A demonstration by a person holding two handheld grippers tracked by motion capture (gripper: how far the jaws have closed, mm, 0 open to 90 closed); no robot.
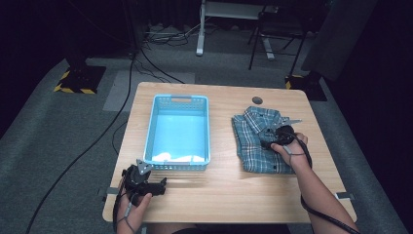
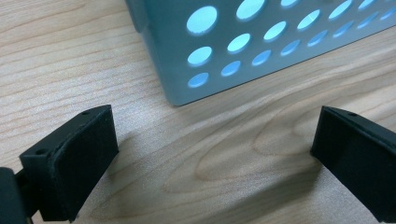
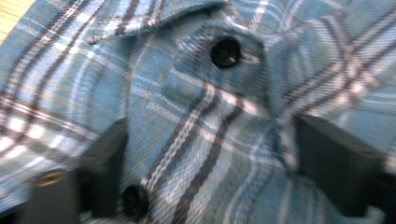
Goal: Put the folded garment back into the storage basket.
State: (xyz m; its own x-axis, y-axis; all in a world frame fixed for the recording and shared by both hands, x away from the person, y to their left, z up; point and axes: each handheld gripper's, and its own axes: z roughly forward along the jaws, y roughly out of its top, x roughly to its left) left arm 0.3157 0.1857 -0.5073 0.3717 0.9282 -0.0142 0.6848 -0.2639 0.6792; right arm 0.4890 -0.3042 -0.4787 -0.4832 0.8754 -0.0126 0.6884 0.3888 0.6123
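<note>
Nearest to you, your left gripper (image 1: 158,186) rests on the front edge of the wooden table (image 1: 224,190), close to the near left corner. Its 2 jaws stand wide apart with nothing but bare wood between them. In the left gripper view, the near corner of the blue basket (image 2: 243,51) sits just beyond those jaws, not touching them.

Farther in, the blue basket (image 1: 179,130) lies lengthwise on the left half of the table, with something pale at its near end.

To its right, apart from the basket, the folded blue plaid shirt (image 1: 257,139) lies flat on the table. Your right gripper (image 1: 267,138) is pressed down onto the shirt's middle. In the right gripper view, its 2 jaws sit partly apart with a raised fold of plaid cloth (image 3: 205,140) bunched between them, near 2 dark buttons (image 3: 226,52); whether the pads are clenched on it you cannot tell.
</note>
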